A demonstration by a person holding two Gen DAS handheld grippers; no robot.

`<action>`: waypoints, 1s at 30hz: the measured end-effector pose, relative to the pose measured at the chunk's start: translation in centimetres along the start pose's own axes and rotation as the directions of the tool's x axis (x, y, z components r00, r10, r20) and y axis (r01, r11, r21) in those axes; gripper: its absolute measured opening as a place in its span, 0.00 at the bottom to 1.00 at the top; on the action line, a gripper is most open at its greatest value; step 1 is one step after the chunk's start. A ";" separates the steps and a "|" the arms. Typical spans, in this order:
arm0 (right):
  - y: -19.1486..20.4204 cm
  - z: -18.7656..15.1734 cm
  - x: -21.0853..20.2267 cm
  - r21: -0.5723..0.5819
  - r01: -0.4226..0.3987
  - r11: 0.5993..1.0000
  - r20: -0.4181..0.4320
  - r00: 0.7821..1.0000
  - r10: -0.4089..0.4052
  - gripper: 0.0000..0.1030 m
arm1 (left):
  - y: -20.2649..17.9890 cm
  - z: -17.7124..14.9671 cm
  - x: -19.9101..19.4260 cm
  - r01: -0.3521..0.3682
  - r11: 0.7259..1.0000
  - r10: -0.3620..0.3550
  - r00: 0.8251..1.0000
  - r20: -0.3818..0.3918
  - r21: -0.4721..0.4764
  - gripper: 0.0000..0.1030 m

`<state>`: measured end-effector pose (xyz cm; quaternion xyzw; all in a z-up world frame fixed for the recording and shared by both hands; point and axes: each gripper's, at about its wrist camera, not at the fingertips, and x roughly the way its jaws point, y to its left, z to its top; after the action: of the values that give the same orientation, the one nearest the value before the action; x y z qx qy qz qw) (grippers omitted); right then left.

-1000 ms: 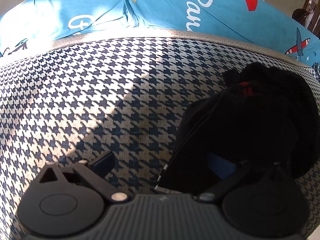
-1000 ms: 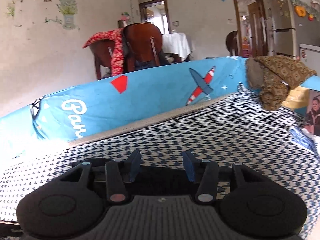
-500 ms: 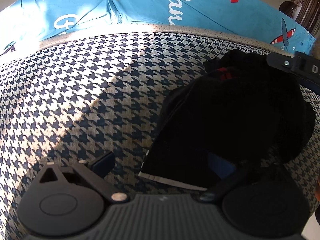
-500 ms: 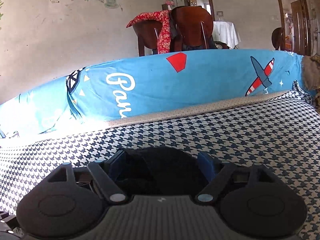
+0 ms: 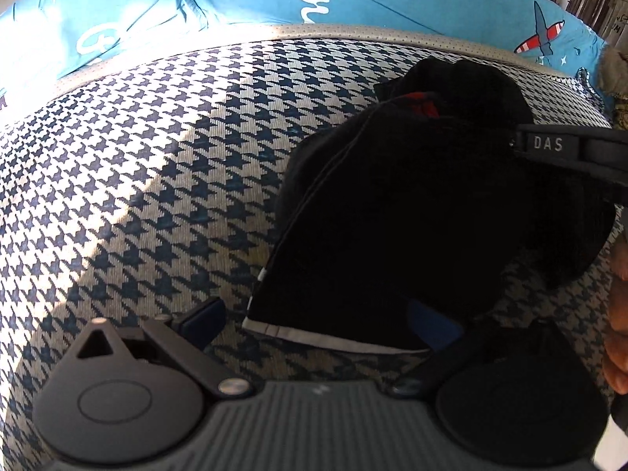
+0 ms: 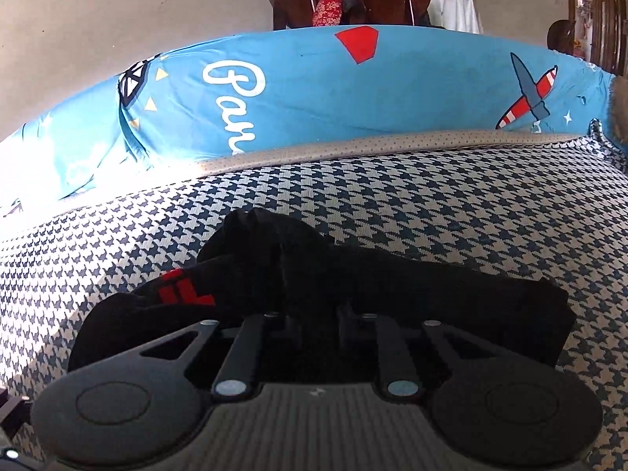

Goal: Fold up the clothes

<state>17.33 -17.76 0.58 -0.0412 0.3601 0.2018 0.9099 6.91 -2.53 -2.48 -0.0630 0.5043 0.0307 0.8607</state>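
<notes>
Black garment [image 5: 412,212] lies bunched on the houndstooth bed [image 5: 137,180]; your right tongs [image 6: 320,324] pinch its fabric, your left tongs [image 5: 314,322] spread wide around its hem.

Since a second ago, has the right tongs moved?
Yes. The right tongs came down onto the black garment and closed; the blue cushion stays behind.
</notes>
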 end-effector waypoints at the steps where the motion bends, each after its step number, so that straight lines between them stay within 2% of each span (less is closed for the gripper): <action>1: -0.1 -0.2 -0.2 -0.007 -0.019 1.000 -0.012 1.000 0.018 0.15 | 0.0 0.1 0.1 -0.005 1.000 0.005 1.000 0.001 -0.001 1.00; 8: -1.5 -1.8 -2.1 -0.039 -0.142 0.989 -0.083 0.987 0.139 0.14 | 0.5 0.5 0.3 -0.060 0.997 0.061 0.998 0.023 -0.041 1.00; 11: -1.5 -2.5 -3.0 -0.014 -0.190 0.982 -0.102 0.977 0.188 0.12 | 1.2 0.9 0.3 -0.082 0.994 0.085 0.996 0.033 -0.077 1.00; 19: 1.5 -4.2 -4.7 -0.034 -0.300 0.953 -0.126 0.948 0.293 0.11 | 4.6 2.1 -0.3 -0.171 0.974 0.183 0.980 0.072 -0.147 1.00; 24: 3.9 -5.5 -5.7 -0.044 -0.395 0.918 -0.139 0.912 0.386 0.09 | 6.8 3.3 -1.7 -0.161 0.964 0.190 0.974 0.123 -0.213 1.00; 27: 5.6 -6.4 -6.3 -0.073 -0.420 0.905 -0.144 0.902 0.407 0.09 | 7.5 3.6 -2.0 -0.156 0.959 0.189 0.974 0.125 -0.236 1.00; 30: 6.9 -7.1 -6.9 -0.084 -0.468 0.880 -0.155 0.878 0.453 0.09 | 7.6 3.5 -2.8 -0.145 0.959 0.180 0.975 0.132 -0.243 1.00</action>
<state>5.51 -15.39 0.43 -0.0218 0.4056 0.4305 0.8060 7.70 5.47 1.06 -0.1185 0.4332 0.1648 0.8781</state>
